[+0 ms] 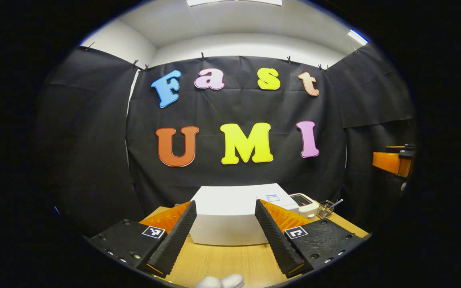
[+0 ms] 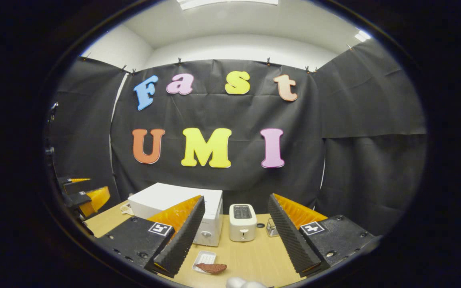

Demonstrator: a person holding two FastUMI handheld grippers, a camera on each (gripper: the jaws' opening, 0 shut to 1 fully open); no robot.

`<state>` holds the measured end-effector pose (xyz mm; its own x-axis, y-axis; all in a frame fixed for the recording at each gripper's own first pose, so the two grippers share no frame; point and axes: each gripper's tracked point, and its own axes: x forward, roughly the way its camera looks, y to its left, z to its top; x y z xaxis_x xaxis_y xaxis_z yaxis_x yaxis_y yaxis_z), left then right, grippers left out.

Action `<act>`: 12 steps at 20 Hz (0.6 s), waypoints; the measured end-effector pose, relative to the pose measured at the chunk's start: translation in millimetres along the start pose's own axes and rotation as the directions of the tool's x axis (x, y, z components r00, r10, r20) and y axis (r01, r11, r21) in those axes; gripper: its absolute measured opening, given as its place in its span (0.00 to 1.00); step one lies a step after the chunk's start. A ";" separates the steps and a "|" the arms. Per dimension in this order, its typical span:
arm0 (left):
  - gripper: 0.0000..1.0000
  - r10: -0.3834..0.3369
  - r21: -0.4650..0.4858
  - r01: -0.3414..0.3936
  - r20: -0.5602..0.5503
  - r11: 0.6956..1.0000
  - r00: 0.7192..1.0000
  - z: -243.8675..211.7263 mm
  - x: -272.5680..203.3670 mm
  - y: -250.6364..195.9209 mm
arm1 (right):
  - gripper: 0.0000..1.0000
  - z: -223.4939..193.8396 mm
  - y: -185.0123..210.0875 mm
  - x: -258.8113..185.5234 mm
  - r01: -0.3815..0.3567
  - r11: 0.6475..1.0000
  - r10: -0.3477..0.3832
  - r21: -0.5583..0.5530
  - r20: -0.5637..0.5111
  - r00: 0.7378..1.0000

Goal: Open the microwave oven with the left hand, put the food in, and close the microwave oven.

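Spread wide and empty, the left gripper is held facing the closed microwave on the worktop, seemingly lined up for its door. From the right gripper view, the right gripper, likewise parted, is seen above the food on its white tray, before the toaster. No label can be read.

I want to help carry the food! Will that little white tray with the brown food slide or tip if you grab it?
Probably. The tray looks small, shallow and light, so a push may slide it on the smooth table. The food hangs over its edge, so tilting might drop it.
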<state>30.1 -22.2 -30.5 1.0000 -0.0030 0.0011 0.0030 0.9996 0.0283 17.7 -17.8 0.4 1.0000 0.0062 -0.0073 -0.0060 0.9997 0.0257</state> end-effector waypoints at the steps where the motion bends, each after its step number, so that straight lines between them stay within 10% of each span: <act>1: 0.93 -0.008 -0.003 0.008 -0.001 1.000 1.000 -7.9 5.1 -6.5 | 1.00 2.3 -3.4 0.9 0.000 1.000 0.000 0.005 0.001 1.000; 12: 0.93 -0.125 -0.007 0.125 -0.082 0.992 0.989 -140.8 97.2 -121.8 | 1.00 11.0 -33.5 16.7 0.018 0.998 -0.020 -0.059 -0.027 0.999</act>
<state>127.1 -140.3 -174.6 0.9884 -0.1256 -0.0848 0.1279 0.9916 0.0212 34.6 -51.5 10.4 0.9993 -0.0129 -0.0344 0.0118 0.9994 -0.0338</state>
